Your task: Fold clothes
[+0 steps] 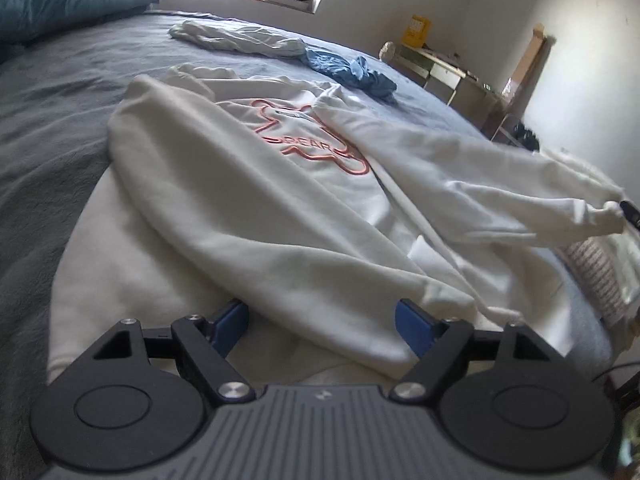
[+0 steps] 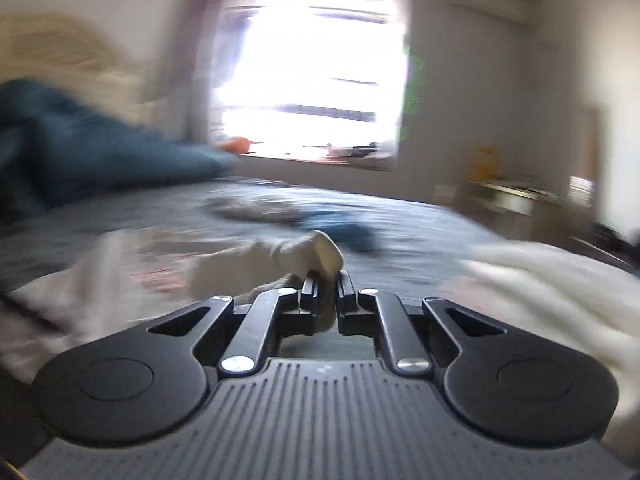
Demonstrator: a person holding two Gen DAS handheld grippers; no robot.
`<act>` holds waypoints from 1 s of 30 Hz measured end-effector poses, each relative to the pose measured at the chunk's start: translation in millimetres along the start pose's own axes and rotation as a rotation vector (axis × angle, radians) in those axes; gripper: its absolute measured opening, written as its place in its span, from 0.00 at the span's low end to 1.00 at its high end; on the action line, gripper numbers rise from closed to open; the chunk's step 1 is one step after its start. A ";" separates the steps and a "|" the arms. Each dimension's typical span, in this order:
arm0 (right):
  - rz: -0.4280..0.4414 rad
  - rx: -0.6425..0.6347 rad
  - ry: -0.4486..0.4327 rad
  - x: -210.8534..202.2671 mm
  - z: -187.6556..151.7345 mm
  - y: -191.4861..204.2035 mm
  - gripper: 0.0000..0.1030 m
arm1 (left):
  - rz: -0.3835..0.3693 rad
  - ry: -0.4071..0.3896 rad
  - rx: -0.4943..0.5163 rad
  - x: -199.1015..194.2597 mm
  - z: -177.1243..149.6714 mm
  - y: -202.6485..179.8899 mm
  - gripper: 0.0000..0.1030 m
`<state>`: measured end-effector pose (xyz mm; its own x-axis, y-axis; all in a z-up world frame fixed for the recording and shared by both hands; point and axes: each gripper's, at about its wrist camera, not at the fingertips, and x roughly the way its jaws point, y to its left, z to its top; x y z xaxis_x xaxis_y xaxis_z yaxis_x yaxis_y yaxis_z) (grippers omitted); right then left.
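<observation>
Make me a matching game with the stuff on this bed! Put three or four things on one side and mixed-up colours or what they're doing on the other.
Things:
1. sweatshirt
2. crumpled cloth
3. pillow
4. right gripper

Descriptions:
A. teal, at the far end of the bed
B. shut on a white sleeve
C. white, with an orange bear outline
D. blue, bunched up beyond the sweatshirt

Pairs: 1-C, 2-D, 3-A, 4-B
</observation>
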<state>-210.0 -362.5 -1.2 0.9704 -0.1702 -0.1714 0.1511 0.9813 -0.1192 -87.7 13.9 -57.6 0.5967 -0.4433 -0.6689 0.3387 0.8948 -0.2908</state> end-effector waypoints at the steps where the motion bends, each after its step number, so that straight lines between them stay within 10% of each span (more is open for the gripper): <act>1: -0.072 -0.017 0.005 -0.1 -6.1 -10.0 0.06 | 0.016 -0.003 0.020 3.1 -0.3 -3.8 0.63; 6: -0.165 0.000 0.085 11.5 -39.6 -26.1 0.06 | 0.024 -0.005 -0.001 11.3 2.2 -6.2 0.10; 14: -0.127 0.054 0.123 6.7 -61.0 -17.1 0.08 | -0.095 -0.218 -0.190 -62.6 23.2 34.5 0.04; 19: -0.091 0.110 0.145 12.6 -67.1 -22.6 0.08 | 0.077 -0.398 -0.290 -130.8 36.1 98.3 0.04; 21: -0.080 0.130 0.157 14.2 -69.5 -21.4 0.08 | 0.178 -0.412 -0.339 -147.6 36.6 129.2 0.08; 24: -0.053 0.169 0.177 14.5 -71.4 -19.8 0.09 | 0.357 -0.318 -0.465 -153.2 25.6 170.5 0.64; 30: 0.071 0.324 0.249 6.2 -72.6 -22.3 0.21 | 0.405 -0.325 -0.371 -174.2 -18.0 156.9 0.71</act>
<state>-221.0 -391.9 -70.6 0.9111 -0.0787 -0.4045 0.1758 0.9621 0.2087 -151.6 232.4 1.0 0.8345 -0.0070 -0.5509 -0.1998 0.9281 -0.3143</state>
